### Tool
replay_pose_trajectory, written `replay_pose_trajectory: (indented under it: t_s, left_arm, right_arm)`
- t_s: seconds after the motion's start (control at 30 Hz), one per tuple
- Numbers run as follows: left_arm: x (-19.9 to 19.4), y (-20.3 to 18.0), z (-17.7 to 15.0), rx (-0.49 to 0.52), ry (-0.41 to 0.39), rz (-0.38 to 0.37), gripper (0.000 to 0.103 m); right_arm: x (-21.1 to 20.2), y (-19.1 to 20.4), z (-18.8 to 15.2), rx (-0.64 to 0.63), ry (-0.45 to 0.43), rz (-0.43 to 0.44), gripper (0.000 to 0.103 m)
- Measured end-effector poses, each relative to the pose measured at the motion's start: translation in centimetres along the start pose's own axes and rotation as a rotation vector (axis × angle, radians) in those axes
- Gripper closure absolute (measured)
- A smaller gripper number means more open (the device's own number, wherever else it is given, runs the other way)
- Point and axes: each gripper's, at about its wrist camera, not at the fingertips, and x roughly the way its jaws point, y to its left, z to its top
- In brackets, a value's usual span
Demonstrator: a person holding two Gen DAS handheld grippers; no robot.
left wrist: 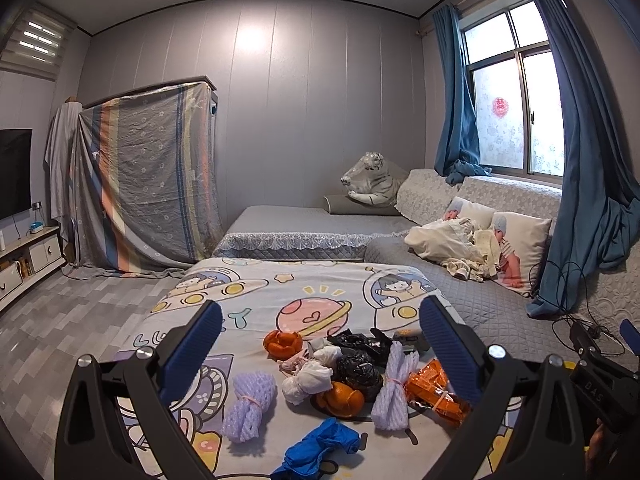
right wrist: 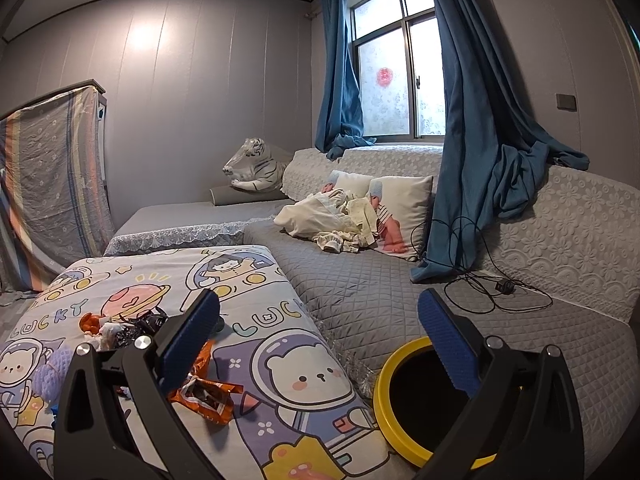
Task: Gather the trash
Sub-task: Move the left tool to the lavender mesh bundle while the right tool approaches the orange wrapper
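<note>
A cartoon-print sheet (left wrist: 320, 280) covers the surface that carries the trash, with a grey quilted sofa (right wrist: 380, 280) running along its right edge. On the sofa, just beside the sheet's near right corner, sits a yellow-rimmed bin (right wrist: 386, 412) with a black inside.

The trash lies in a loose cluster near the sheet's near edge. The left hand-held gripper (left wrist: 320, 344) hovers above that cluster with its blue-padded fingers spread wide apart, holding nothing; most of the pile shows between and just below the two fingers. From the left of the pile: a purple foam net (left wrist: 250, 406), a blue glove (left wrist: 320, 446) at the very near edge, white tissue wads (left wrist: 308, 376), black plastic bags (left wrist: 358, 364), orange peel (left wrist: 282, 342), a second purple foam net (left wrist: 394, 388), and an orange snack wrapper (left wrist: 434, 390) close under the right finger.

The right hand-held gripper (right wrist: 320, 344) is also spread open and empty, poised over the sheet's right edge, with the wrapper beside its left finger and the bin under its right finger.
</note>
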Motion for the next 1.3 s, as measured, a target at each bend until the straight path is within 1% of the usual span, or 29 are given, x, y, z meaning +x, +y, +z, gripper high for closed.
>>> replay_pose_trajectory:
  t_s: [0.07,0.13,0.23,0.3,0.33,0.4,0.53,0.57,0.7,0.73,0.8,0.87,0.97,1.07,1.17,1.3]
  left_arm:
    - [0.6,0.3,0.1,-0.008,0.034,-0.030,0.008]
    - [1.3,0.8,-0.1,-0.018,0.063,-0.052,0.008]
    - [2.5,2.4,-0.6,-0.037,0.083,-0.128,0.008]
    - [3.5,3.7,-1.1,-0.053,0.104,-0.148,0.008]
    - [4.1,4.2,-1.3,-0.055,0.123,-0.147,0.008]
    - [5.3,5.5,-1.8,-0.048,0.160,-0.138,0.008]
    - [7.6,7.0,-3.4,0.033,0.224,-0.089,0.008]
    - [8.1,7.5,-3.8,0.041,0.243,-0.089,0.008]
    - [9.7,9.0,-5.5,0.067,0.315,-0.112,0.008]
    - [10.0,9.2,-5.8,0.076,0.328,-0.107,0.008]
    - [11.0,9.7,-6.8,0.078,0.382,-0.136,0.008]
    - [11.8,10.1,-7.6,0.068,0.419,-0.153,0.008]
    - [13.0,10.2,-8.8,0.066,0.469,-0.174,0.008]
    - [14.1,10.3,-9.7,0.049,0.510,-0.190,0.008]
    - [15.2,10.2,-10.5,0.053,0.538,-0.187,0.008]
    - [16.2,10.3,-10.9,0.046,0.570,-0.192,0.008]
  right_arm:
    - [0.3,0.1,-0.1,-0.004,-0.001,0.023,0.008]
    - [0.8,0.3,-0.4,-0.011,0.003,0.071,0.008]
    - [2.0,0.7,-0.9,-0.016,0.017,0.189,0.008]
    - [3.0,1.1,-1.2,-0.021,0.046,0.255,0.008]
    - [3.6,1.3,-1.3,-0.027,0.065,0.287,0.008]
    - [4.5,1.8,-1.6,-0.038,0.085,0.323,0.008]
    - [5.4,3.4,-2.0,-0.079,0.097,0.389,0.008]
    - [5.8,3.9,-2.2,-0.099,0.112,0.422,0.008]
    - [6.6,5.4,-3.2,-0.192,0.160,0.508,0.008]
    - [6.8,5.7,-3.5,-0.212,0.163,0.517,0.008]
    - [6.9,6.0,-4.2,-0.252,0.167,0.536,0.008]
    - [7.2,6.4,-5.0,-0.295,0.193,0.576,0.008]
    - [8.2,7.1,-6.0,-0.366,0.211,0.591,0.008]
    - [8.8,7.6,-6.7,-0.418,0.226,0.599,0.008]
    - [9.8,8.4,-7.0,-0.452,0.251,0.607,0.008]
    - [10.9,9.8,-7.7,-0.556,0.274,0.607,0.008]
